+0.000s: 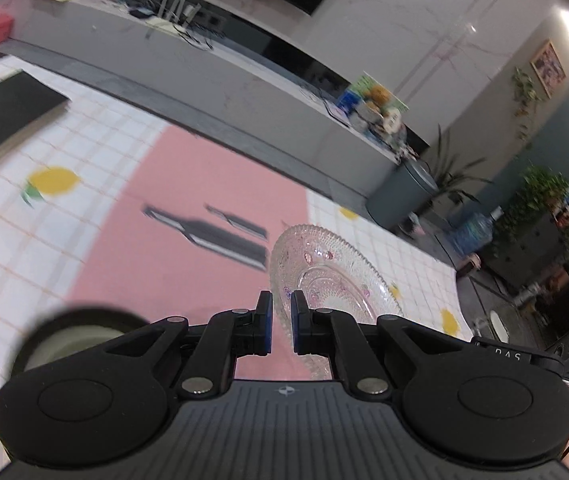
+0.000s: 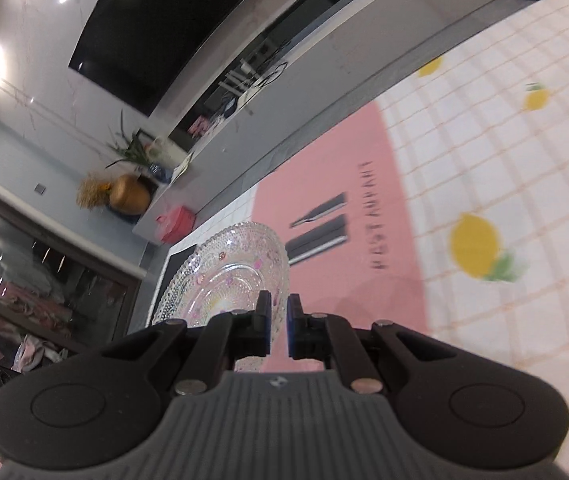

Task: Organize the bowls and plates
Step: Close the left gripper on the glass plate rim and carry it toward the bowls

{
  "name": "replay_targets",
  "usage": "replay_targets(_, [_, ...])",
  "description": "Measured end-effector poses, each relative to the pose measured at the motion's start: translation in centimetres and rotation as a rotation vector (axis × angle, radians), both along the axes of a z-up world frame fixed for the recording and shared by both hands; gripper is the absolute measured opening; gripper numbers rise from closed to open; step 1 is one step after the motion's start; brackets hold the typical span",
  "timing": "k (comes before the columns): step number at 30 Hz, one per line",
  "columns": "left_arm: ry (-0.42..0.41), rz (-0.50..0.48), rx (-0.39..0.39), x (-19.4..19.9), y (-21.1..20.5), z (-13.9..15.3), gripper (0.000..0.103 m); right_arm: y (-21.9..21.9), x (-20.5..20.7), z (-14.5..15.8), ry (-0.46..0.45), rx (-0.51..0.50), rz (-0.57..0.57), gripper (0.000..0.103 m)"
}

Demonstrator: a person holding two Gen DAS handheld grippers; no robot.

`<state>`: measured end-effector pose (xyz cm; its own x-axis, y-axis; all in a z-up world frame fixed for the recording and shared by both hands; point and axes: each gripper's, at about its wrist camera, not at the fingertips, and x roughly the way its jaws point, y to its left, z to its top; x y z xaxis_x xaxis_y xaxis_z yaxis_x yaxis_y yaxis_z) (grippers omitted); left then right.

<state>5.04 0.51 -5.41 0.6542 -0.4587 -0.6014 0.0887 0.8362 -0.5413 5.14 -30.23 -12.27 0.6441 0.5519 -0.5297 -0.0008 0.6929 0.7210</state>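
A clear cut-glass plate (image 1: 324, 268) with small pink flowers is held tilted above the pink placemat (image 1: 188, 224). My left gripper (image 1: 281, 307) is shut on its rim at one side. In the right wrist view the same glass plate (image 2: 228, 268) is tilted up, and my right gripper (image 2: 279, 309) is shut on its rim at the opposite side. A dark-rimmed bowl (image 1: 72, 340) with a pale inside sits blurred at the lower left, under my left gripper's body.
The table has a white checked cloth with lemon prints (image 1: 54, 181). A black book (image 1: 0, 116) lies at its far left. A knife and fork are printed on the placemat (image 2: 318, 232). A grey counter (image 1: 204, 76) runs behind the table.
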Motion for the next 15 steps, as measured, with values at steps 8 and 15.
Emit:
replay_targets(8, [0.050, -0.067, -0.022, -1.9, -4.0, -2.0, 0.009, -4.8, -4.1, -1.6, 0.032, -0.009, -0.076, 0.005])
replay_targets(15, [0.123, -0.094, -0.003, -3.0, -5.8, -4.7, 0.009, -6.2, -6.6, -4.1, 0.091, -0.031, -0.090, 0.005])
